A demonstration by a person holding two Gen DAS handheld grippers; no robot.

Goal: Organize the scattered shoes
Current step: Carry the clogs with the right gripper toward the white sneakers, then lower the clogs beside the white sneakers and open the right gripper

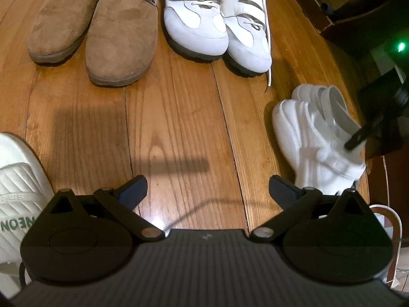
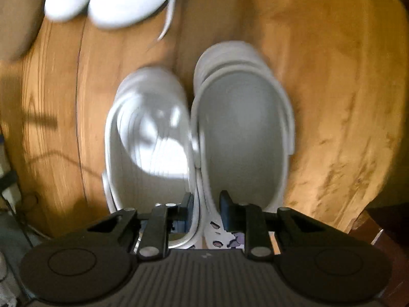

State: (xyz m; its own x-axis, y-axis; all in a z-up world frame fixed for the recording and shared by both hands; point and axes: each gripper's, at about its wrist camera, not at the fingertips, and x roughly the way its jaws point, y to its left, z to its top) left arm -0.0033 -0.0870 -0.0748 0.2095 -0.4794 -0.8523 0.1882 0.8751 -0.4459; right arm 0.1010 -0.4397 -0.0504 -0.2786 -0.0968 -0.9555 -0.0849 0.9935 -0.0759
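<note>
A pair of white clogs (image 2: 242, 128) lies side by side on the wooden floor (image 2: 332, 102) under my right gripper (image 2: 207, 204). That gripper is shut on the two inner walls where the clogs meet. In the left wrist view the same clogs (image 1: 314, 133) sit tilted at the right, with a dark finger (image 1: 356, 139) of the right gripper in them. My left gripper (image 1: 208, 186) hangs open over bare floor with nothing between its fingers. A brown suede pair (image 1: 89, 30) and a white sneaker pair (image 1: 217, 20) stand in a row ahead.
A white slide sandal (image 1: 18, 184) with green lettering lies at the lower left. Dark furniture (image 1: 358, 12) and a green light (image 1: 401, 47) stand at the upper right. A white cable (image 1: 393, 220) runs by the right edge. A loose lace (image 1: 268, 58) trails from the sneakers.
</note>
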